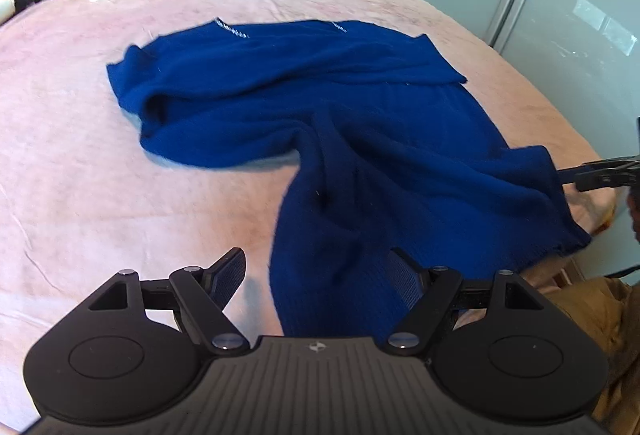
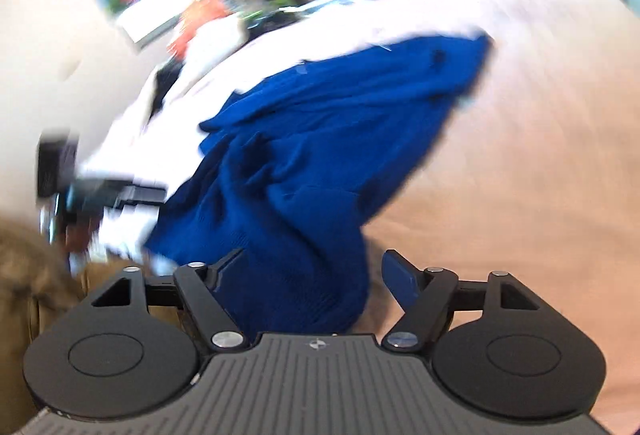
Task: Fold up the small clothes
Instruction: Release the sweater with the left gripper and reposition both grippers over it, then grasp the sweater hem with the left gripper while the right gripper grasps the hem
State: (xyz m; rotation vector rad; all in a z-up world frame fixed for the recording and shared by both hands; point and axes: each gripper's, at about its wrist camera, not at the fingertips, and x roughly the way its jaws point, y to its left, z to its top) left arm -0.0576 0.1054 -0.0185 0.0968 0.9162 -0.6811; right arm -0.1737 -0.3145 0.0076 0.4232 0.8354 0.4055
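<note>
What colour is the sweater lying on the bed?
Deep royal blue, plain knit; the sweater shows best in the left wrist view, on the pink blanket.

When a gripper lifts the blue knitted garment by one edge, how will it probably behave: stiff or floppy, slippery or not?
Probably floppy: the blue knitted garment lies in soft folds on the pink bed cover, so the free part would hang and trail. Likely not slippery: its fuzzy knit should catch on the plush cover. It looks thick, so perhaps somewhat heavy.
</note>
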